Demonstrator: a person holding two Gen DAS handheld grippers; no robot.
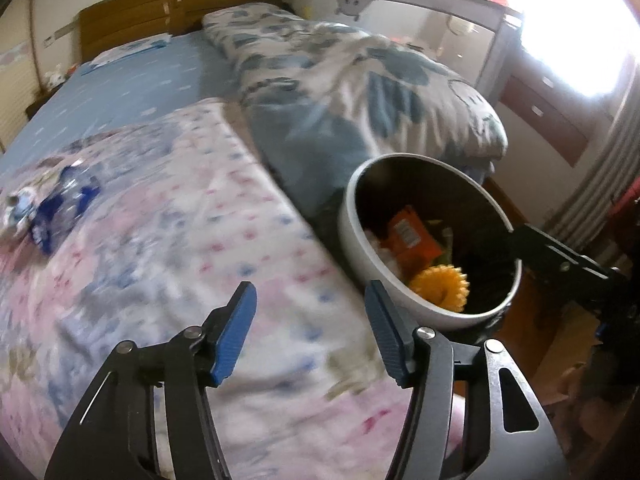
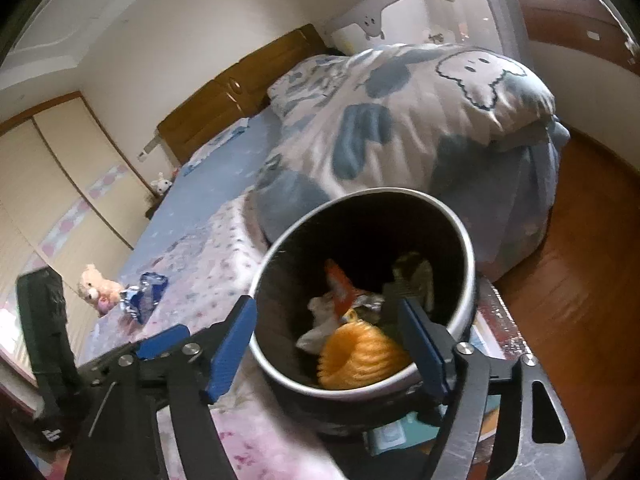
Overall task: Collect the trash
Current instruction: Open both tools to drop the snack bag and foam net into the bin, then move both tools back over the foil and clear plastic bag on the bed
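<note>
A round white trash bin (image 1: 352, 236) with a dark inside stands beside the bed and holds an orange wrapper (image 1: 406, 236), a yellow frilly piece (image 1: 442, 288) and white scraps. A crumpled blue snack wrapper (image 1: 56, 208) lies on the pink floral bedspread at the left; it also shows in the right wrist view (image 2: 145, 290). My left gripper (image 1: 310, 320) is open and empty above the bedspread, left of the bin. My right gripper (image 2: 328, 340) is open, its fingers either side of the bin's near rim (image 2: 360, 386). The bin's trash shows between them (image 2: 360, 350).
A folded blue-and-white quilt (image 1: 360, 92) lies on the bed behind the bin. A wooden headboard (image 1: 180, 4) is at the far end. A small plush bear (image 2: 98, 286) lies at the bed's left side. Wooden floor (image 2: 580, 280) runs to the right.
</note>
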